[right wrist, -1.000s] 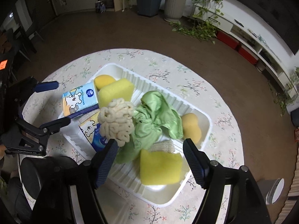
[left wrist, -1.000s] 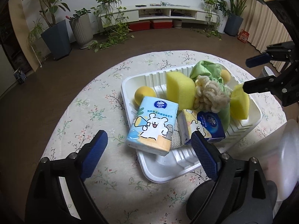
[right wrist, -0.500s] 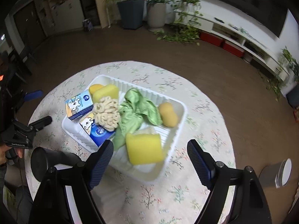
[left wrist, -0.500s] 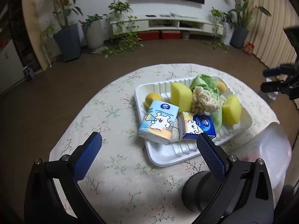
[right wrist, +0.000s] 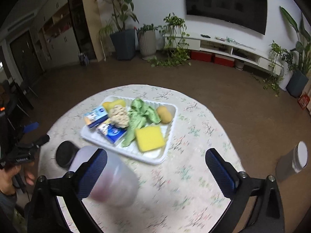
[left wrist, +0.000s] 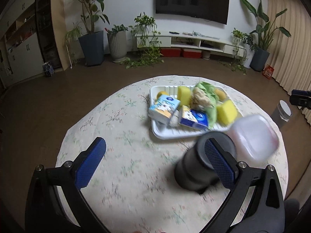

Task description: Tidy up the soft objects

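My left hand-held gripper (left wrist: 155,163) hangs wide over the near side of the table (left wrist: 124,136), nothing between its blue pads. My right hand-held gripper (right wrist: 156,169) has just been spreading its jaws and is wide too, empty. The soft things sit in the white tray (right wrist: 155,159) toward the table's far side: two tissue packs (left wrist: 164,108), two yellow sponges (right wrist: 149,138), a beige knitted scrubber (right wrist: 118,116), a green cloth (right wrist: 141,114) and two small yellow-orange rounded pieces (right wrist: 164,114). Near the tray stand a dark cylinder (left wrist: 202,165) and a translucent plastic container (left wrist: 254,136), both blurred.
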Demonstrator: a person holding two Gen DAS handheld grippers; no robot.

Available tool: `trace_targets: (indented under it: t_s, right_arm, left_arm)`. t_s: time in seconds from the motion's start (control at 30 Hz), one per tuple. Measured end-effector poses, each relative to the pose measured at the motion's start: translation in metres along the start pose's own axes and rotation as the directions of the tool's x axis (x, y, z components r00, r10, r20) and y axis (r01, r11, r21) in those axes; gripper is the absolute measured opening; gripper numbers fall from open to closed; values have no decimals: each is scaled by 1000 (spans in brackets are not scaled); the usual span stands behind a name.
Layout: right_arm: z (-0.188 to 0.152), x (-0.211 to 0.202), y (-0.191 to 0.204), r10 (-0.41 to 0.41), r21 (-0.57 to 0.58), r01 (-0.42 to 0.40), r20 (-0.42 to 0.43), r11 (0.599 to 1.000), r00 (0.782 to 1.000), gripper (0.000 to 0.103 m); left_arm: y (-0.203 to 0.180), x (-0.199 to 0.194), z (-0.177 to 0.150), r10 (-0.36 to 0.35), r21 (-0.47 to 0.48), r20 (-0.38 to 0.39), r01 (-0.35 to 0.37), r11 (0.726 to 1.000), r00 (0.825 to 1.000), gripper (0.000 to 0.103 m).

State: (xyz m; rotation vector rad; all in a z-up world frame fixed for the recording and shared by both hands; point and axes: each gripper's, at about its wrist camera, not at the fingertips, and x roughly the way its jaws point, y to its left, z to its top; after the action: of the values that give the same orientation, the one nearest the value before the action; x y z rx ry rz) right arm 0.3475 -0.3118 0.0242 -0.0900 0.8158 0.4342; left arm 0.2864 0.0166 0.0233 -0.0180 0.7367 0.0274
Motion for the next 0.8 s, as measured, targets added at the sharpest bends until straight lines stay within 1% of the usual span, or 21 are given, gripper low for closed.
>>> trace_targets:
  t_s: [0.13,0.23,0.37,0.57,0.63,0.7,0.8]
  right_arm:
    - [-36,-19,14,-5,7,5,31,1000,1000,103]
    - [-66,-35,25,3,31,-5,57,1000,998,103]
    - [-107,-54,48,1,40,-5,91,999,996,103]
    - [-157,-69,79,-15,69,6,129,998,992,103]
    - [-169,-72,84,-19,85,7,139,996,990,103]
    - [-178,-75,88,-36,96,22,156,995,987,103]
    - [-189,-79,95,-49,106,31,169,994,984,103]
  left_arm:
    - [-11,-32,-22,1,-4,41,-1,1000,999,103]
    - [-15,-53,-38,-4,-30,67,6,1000,998,103]
    - [-25,-75,-60,0,-39,97,4,999,995,103]
    - [-41,-95,-91,10,-51,89,-6,999,996,103]
    - [-46,-99,-99,12,-57,87,-7,998,996,103]
    - [-50,-101,-104,29,-64,76,-24,998,997,103]
    - [-55,-104,-112,28,-83,68,-22,996,997,103]
